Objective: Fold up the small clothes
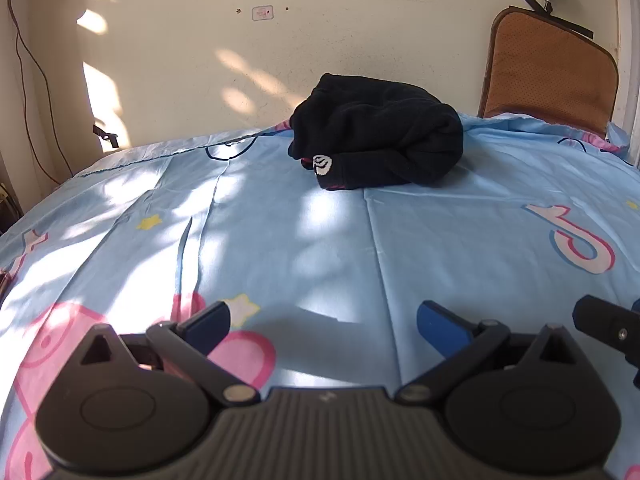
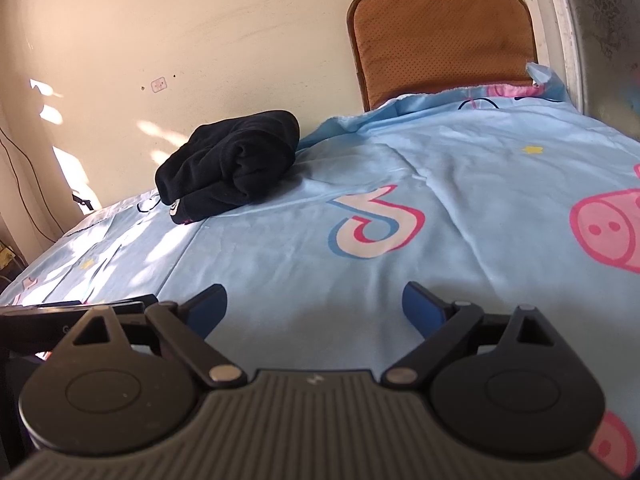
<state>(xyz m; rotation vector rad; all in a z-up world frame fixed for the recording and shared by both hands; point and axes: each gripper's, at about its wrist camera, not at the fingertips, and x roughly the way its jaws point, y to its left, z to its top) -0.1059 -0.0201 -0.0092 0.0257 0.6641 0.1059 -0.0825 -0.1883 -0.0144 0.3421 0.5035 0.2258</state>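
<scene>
A black garment with a small white logo lies in a folded bundle at the far side of the blue printed sheet, near the wall. It also shows in the right wrist view, far left of centre. My left gripper is open and empty, low over the sheet, well short of the garment. My right gripper is open and empty, also low over the sheet, to the right of the garment. Part of the right gripper shows at the left view's right edge.
A brown padded chair back stands against the wall at the far right, also in the right wrist view. A wall runs behind the bed. A cable hangs at the left. A window frame is at the far right.
</scene>
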